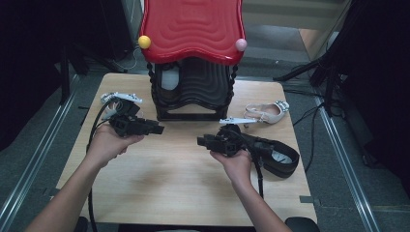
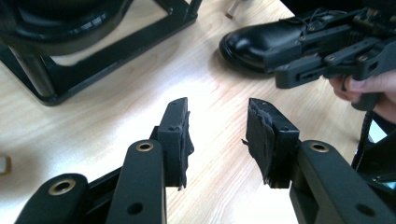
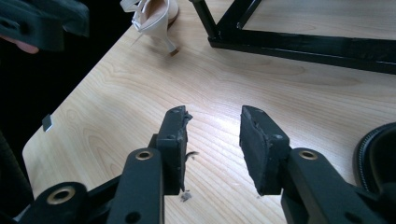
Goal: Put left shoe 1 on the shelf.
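Observation:
My left gripper hovers over the left half of the wooden table and points right. It stands open with only bare wood between its pads. My right gripper is held at mid table, pointing left toward the other one. It too is open and holds nothing. Just behind the right gripper lies a black shoe, whose toe I see past the left jaws. A white heeled sandal lies by the table's left edge, beyond the left gripper.
A black rack with a red wavy roof stands at the back centre; its base bar crosses the wood. A beige heeled sandal lies right of the rack. Bare wood stretches between the grippers and the front edge.

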A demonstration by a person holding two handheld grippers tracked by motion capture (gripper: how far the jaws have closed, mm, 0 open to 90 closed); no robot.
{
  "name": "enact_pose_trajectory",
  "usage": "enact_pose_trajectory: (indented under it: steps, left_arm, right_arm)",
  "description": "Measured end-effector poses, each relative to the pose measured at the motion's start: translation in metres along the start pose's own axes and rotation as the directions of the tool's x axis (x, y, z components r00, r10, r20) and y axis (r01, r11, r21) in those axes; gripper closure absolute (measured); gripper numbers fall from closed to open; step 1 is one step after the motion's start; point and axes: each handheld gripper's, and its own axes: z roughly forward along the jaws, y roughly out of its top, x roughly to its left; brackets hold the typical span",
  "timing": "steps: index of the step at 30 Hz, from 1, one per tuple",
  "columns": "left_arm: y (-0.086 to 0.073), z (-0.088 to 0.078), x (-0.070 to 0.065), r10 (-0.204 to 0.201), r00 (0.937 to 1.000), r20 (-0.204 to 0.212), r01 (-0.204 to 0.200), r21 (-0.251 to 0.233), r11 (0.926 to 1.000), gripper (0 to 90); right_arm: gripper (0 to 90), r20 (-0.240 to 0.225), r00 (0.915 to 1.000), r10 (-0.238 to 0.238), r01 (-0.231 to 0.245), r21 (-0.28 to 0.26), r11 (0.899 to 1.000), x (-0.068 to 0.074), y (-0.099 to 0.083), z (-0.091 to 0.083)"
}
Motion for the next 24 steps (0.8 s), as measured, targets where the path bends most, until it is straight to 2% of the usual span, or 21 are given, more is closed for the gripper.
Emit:
enact_pose_trajectory:
  steps: [3,5,8,11,13,15,16,17,20,24]
  left_arm:
    - [-0.007,0.003,0.002,-0.011,0.9999,0.001,0.011,0.0,0.9999,58.6]
    - [-0.012,0.005,0.003,-0.015,0.9999,-0.003,0.015,0.007,0.9999,57.8]
    - [-0.018,0.01,0.004,-0.012,0.9999,-0.005,0.012,0.025,0.9996,56.7]
    - [-0.025,0.015,0.005,-0.013,0.9997,-0.022,0.014,0.034,0.9993,55.7]
    - [-0.03,0.018,0.007,-0.026,0.9995,-0.015,0.027,0.036,0.999,55.0]
    - [-0.035,0.022,0.008,-0.034,0.9993,-0.018,0.034,0.037,0.9987,54.8]
    - [-0.037,0.023,0.009,-0.037,0.9991,-0.019,0.037,0.039,0.9985,54.7]
    - [-0.04,0.024,0.01,-0.045,0.9989,-0.01,0.045,0.039,0.9982,54.3]
    - [-0.046,0.027,0.013,-0.064,0.998,-0.001,0.064,0.03,0.9975,53.8]
    - [-0.053,0.031,0.015,-0.07,0.9973,-0.022,0.071,0.04,0.9967,53.0]
  right_arm:
    - [61.7,0.003,0.9998,-0.018,0.019,-0.006,1.0,-0.003,-0.005,-0.005]
    - [62.5,-0.002,0.9998,-0.017,0.017,0.014,1.0,-0.005,-0.006,-0.009]
    - [67.8,-0.013,0.9998,-0.012,0.012,0.025,1.0,-0.008,-0.009,-0.017]
    - [70.8,0.009,0.9996,-0.025,0.025,0.014,1.0,-0.011,-0.012,-0.029]
    - [71.1,0.013,0.9995,-0.029,0.028,0.02,0.999,-0.014,-0.014,-0.036]
    - [68.6,0.029,0.9993,-0.024,0.022,0.037,0.999,-0.018,-0.016,-0.042]
    - [67.5,0.031,0.9995,-0.007,0.005,0.055,0.998,-0.02,-0.016,-0.044]
    - [67.7,0.021,0.9998,0.007,-0.008,0.072,0.997,-0.023,-0.017,-0.046]
    - [70.6,0.038,0.9993,0.003,-0.006,0.075,0.997,-0.029,-0.02,-0.053]
    - [73.3,0.013,0.9994,0.032,-0.033,0.092,0.995,-0.036,-0.023,-0.061]
